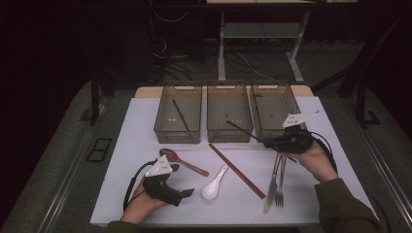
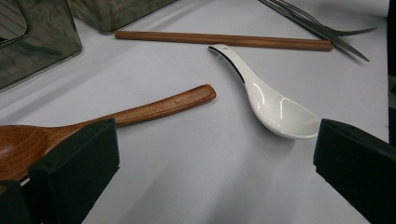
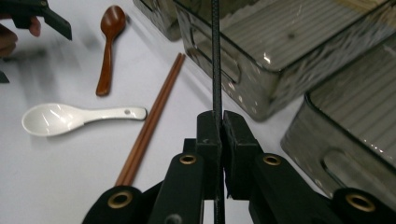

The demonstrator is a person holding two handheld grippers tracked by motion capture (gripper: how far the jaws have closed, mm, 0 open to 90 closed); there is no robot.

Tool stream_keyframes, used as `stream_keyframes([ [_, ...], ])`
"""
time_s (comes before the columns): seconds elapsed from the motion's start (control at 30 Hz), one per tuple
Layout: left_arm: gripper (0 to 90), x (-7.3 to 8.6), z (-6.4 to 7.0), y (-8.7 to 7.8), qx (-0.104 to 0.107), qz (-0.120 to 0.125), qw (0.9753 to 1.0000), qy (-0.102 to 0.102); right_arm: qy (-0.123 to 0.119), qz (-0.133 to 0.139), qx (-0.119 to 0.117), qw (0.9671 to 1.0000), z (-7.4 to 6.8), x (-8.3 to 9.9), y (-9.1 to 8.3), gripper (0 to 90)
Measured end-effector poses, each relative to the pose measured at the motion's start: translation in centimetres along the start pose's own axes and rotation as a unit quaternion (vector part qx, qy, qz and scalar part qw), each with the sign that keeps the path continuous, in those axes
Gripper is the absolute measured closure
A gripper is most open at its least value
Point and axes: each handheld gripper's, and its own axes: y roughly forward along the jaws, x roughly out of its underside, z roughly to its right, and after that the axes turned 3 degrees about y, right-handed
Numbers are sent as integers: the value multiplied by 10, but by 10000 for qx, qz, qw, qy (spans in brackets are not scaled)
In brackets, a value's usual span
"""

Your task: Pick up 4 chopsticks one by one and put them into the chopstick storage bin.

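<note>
My right gripper [image 1: 270, 142] [image 3: 221, 122] is shut on a thin black chopstick [image 1: 240, 130] [image 3: 215, 56], whose far end reaches over the front rim of the middle clear bin [image 1: 230, 137]. At the front left, my left gripper [image 1: 182, 180] [image 2: 212, 163] is open and holds nothing. It hovers low over the white table, between a wooden spoon [image 1: 182, 161] [image 2: 140, 109] and a white ceramic spoon [image 1: 214, 184] [image 2: 275, 107]. A second black chopstick [image 1: 181, 115] lies in the left bin [image 1: 178, 134].
A pair of brown chopsticks [image 1: 237, 170] [image 2: 224, 40] [image 3: 152, 121] lies diagonally mid-table. A knife [image 1: 272, 182] and a fork [image 1: 281, 187] lie side by side under the right hand. The right bin [image 1: 272, 104] stands at the back. The table's front edge is close to both forearms.
</note>
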Motion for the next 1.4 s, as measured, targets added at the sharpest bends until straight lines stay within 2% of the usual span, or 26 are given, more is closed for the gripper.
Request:
stream_keyframes([
  [0.23, 0, 0, 0, 0, -9, 7, 10000, 1, -39, 57, -42, 10000, -8, -19, 12, 853],
  [0.5, 0, -1, 1, -1, -23, 45, 10000, 8, 10, 41, -45, 10000, -18, -33, 28, 853],
  [0.8, 0, -1, 1, -1, -47, 62, 10000, 6, 77, 42, -30, 10000, -19, -48, 43, 853],
  [1.07, 0, -2, 1, -1, -29, 88, 10000, 10, 44, -53, 106, 9999, -25, -71, 59, 853],
  [1.4, 0, -2, 2, -2, -12, 109, 9999, 11, -39, -196, 147, 9997, -34, -103, 88, 853],
])
